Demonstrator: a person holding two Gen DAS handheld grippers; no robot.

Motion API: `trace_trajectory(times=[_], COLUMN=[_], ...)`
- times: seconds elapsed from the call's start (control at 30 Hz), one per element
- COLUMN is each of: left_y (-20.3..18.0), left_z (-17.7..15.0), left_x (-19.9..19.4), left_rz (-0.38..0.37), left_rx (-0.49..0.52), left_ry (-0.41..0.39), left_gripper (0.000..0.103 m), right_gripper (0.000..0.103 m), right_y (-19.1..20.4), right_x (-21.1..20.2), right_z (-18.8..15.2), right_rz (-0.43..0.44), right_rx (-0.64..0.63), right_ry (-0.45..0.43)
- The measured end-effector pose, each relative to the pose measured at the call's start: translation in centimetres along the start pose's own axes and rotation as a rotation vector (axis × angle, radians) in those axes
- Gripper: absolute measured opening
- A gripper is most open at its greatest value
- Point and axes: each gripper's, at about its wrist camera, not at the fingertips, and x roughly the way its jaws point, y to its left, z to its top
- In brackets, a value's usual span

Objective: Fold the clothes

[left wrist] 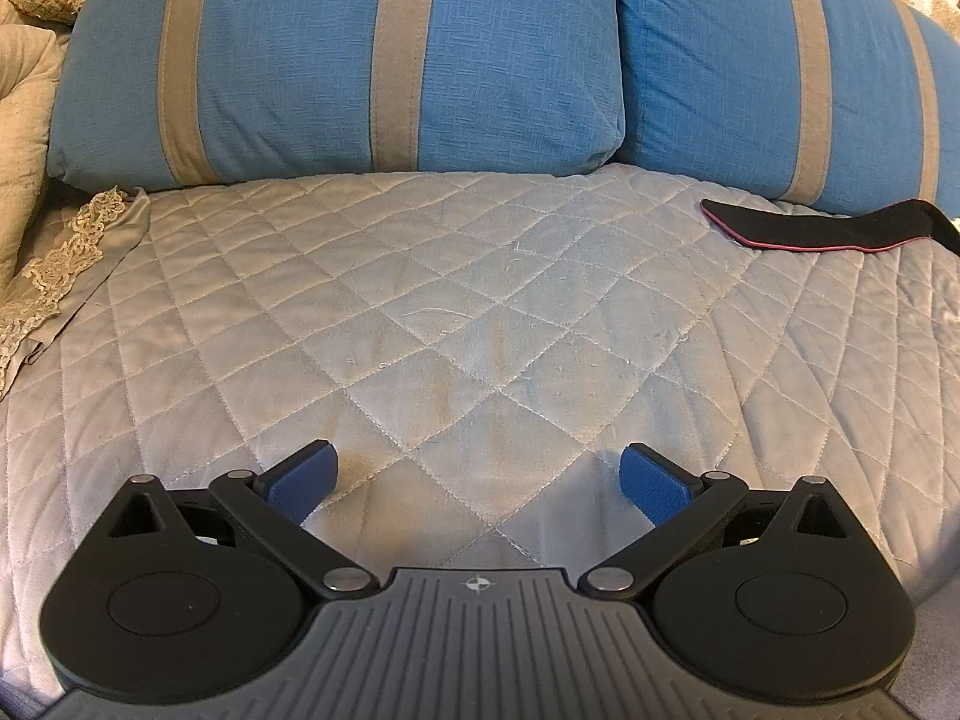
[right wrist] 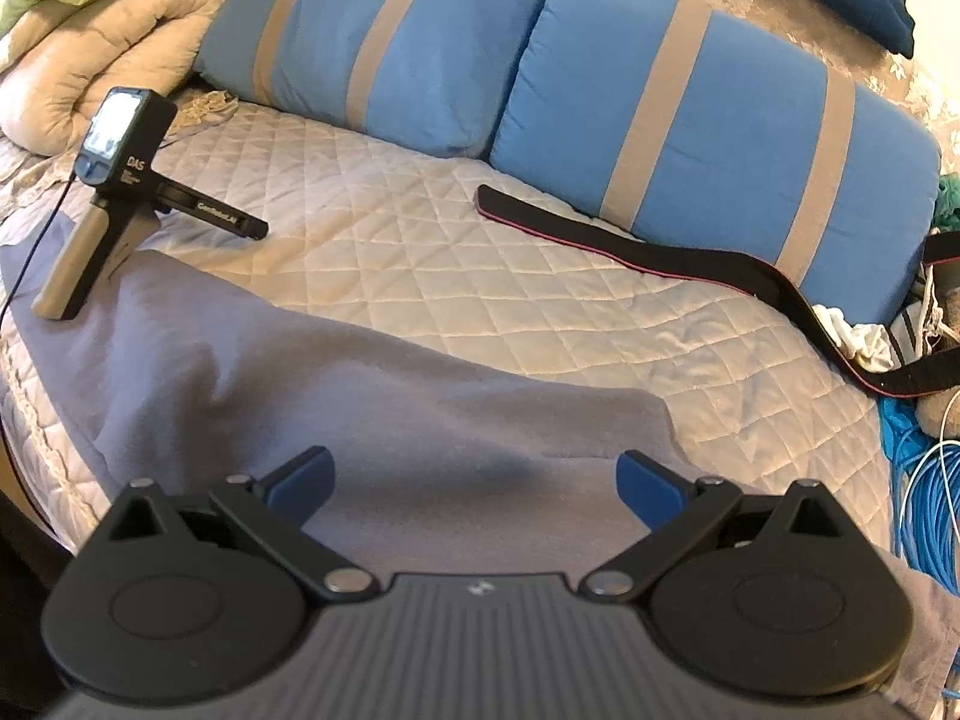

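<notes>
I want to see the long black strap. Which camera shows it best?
The right wrist view: the black strap runs its whole length beside the blue pillows. The left wrist view catches only one end at the right edge.

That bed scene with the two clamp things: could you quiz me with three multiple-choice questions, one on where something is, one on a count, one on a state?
1. Where does the black strap lie?
A. On the quilted bedspread, in front of the pillows
B. On top of the pillows
C. Folded on the grey cloth

2. How many blue striped pillows stand at the back?
A. One
B. Two
C. Four

3. How is the right tool set?
A. Shut on the strap
B. Shut on the cloth
C. Open, holding nothing

Answers:
1 A: the strap trails across the bedspread below the right pillow.
2 B: two sit side by side.
3 C: its fingers are spread wide over the grey cloth.
</notes>
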Motion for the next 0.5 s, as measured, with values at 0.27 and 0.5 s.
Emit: trace_trajectory(times=[0.27,0.5], left_y=[0.01,-0.01], left_z=[0.02,0.04], left_x=[-0.01,-0.02], left_rz=[0.000,0.000], left_rx=[0.000,0.000], left_ry=[0.000,0.000], left_gripper=[0.103,0.103], right_gripper=[0.103,0.103], right_y=[-0.09,-0.07], right_x=[-0.01,-0.14], right_z=[-0.07,-0.01], right_rz=[0.004,0.006], right_rx=[0.000,-0.010], right_ry=[-0.001,-0.003])
